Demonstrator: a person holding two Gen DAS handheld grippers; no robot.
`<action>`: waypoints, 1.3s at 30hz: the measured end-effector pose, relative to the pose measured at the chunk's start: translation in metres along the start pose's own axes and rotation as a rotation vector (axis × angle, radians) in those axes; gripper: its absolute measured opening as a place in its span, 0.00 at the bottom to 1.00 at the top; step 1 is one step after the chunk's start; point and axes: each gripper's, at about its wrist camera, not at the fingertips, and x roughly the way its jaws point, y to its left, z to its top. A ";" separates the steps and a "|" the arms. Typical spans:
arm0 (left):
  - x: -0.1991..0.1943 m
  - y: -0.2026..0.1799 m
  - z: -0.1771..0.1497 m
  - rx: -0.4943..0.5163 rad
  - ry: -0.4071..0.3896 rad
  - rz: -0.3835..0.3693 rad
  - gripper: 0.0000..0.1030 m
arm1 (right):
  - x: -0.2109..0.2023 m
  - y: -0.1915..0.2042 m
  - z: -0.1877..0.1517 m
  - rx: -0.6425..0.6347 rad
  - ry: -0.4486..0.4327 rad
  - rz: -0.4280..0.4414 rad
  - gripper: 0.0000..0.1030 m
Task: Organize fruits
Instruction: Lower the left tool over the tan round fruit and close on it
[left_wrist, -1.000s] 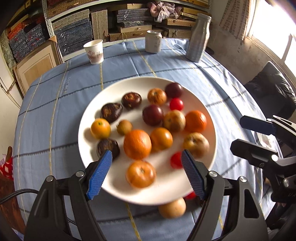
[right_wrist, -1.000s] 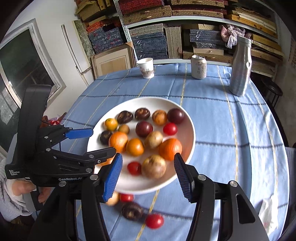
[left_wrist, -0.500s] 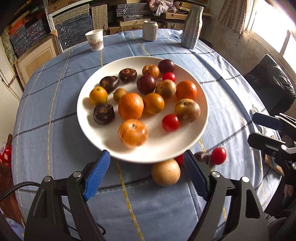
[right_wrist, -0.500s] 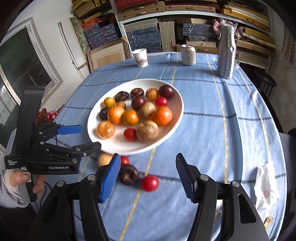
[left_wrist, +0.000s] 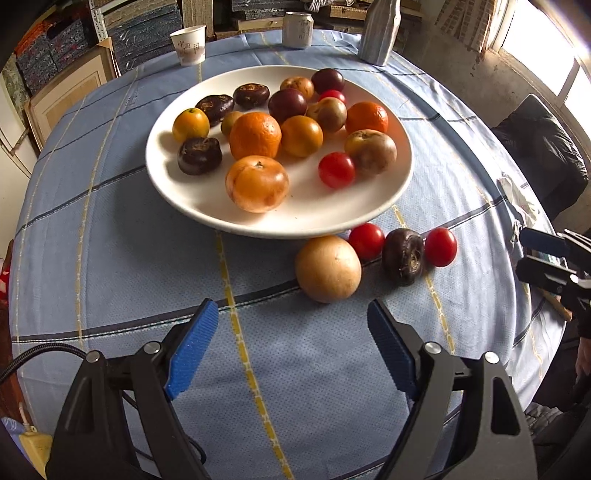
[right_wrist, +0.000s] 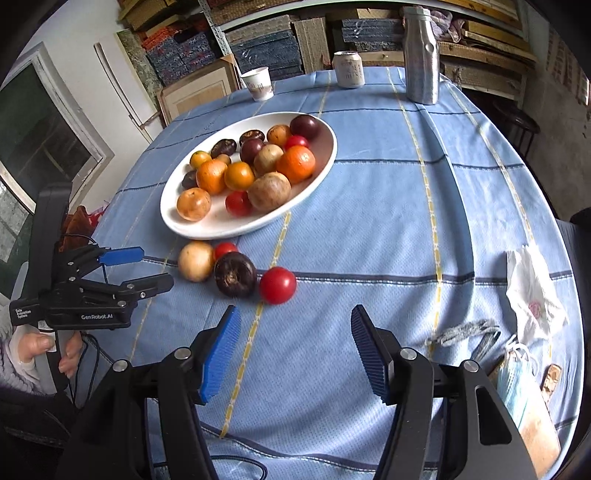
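My left claw (left_wrist: 291, 347): I am holding it released, jaws standing wide apart with nothing between them, hovering low over the blue tablecloth (left_wrist: 110, 258) at the near edge.
My right claw (right_wrist: 295, 347): I am holding it released as well, jaws wide and gripping nothing, hanging above the cloth just short of the loose fruit.
Loose fruit on the cloth: a pale tan round fruit (left_wrist: 328, 269) is lying nearest my left claw, touching a small red tomato (left_wrist: 366, 242) just behind it; a dark wrinkled fruit (left_wrist: 402, 256) is sitting next in the row, with a second red tomato (left_wrist: 440, 246) at its right side.
Same row from the right wrist view: the second tomato is lying closest to my right claw, a little left of its centre line.
White plate (left_wrist: 369, 210): it is sitting just beyond the loose fruit, its near rim overhanging the tan fruit, and carrying oranges, brown and dark fruits and red tomatoes.
Right edge of the table: a crumpled white bag (right_wrist: 532, 291) is lying there.
Far edge: a paper cup (right_wrist: 258, 84), a can (right_wrist: 348, 69) and a metal bottle (right_wrist: 421, 55) are standing upright.
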 end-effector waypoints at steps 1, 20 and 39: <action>0.002 -0.001 0.001 0.001 0.000 -0.001 0.78 | -0.001 0.000 -0.001 -0.001 0.000 -0.001 0.61; 0.037 -0.010 0.016 0.003 0.029 -0.028 0.76 | 0.010 -0.013 -0.002 0.017 0.040 -0.015 0.61; 0.029 0.001 0.004 -0.017 0.029 -0.035 0.44 | 0.051 0.011 0.020 -0.095 0.102 0.025 0.61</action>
